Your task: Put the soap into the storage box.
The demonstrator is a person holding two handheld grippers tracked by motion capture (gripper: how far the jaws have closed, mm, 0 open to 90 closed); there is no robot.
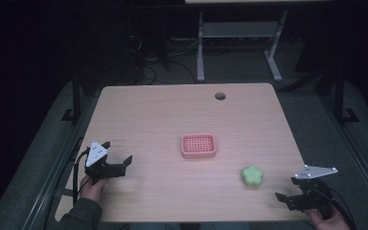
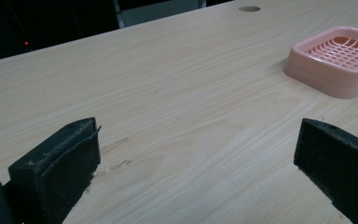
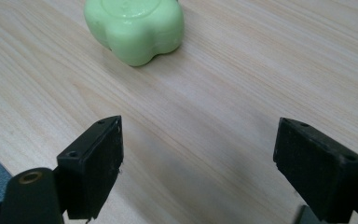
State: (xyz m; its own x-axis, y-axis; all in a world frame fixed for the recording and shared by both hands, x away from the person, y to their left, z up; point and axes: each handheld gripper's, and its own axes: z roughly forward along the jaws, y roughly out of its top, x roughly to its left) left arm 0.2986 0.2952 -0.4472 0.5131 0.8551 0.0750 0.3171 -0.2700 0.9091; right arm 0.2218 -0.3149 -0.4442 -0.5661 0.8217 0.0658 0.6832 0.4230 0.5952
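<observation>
Resting on the wooden table (image 1: pixel 153 120) (dark room): green soap (image 1: pixel 252 176), pink tray (image 1: pixel 199 145).

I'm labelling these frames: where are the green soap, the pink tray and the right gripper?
Green soap (image 1: pixel 252 176), high view, middle of its top.
Pink tray (image 1: pixel 184 149), high view, left rim.
Right gripper (image 1: pixel 286 201), high view, midway between its fingertips.

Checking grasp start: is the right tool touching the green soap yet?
Apart. The right gripper view shows bare table between the right tool and the green soap, jaws wide open. The high view shows the same gap.
</observation>
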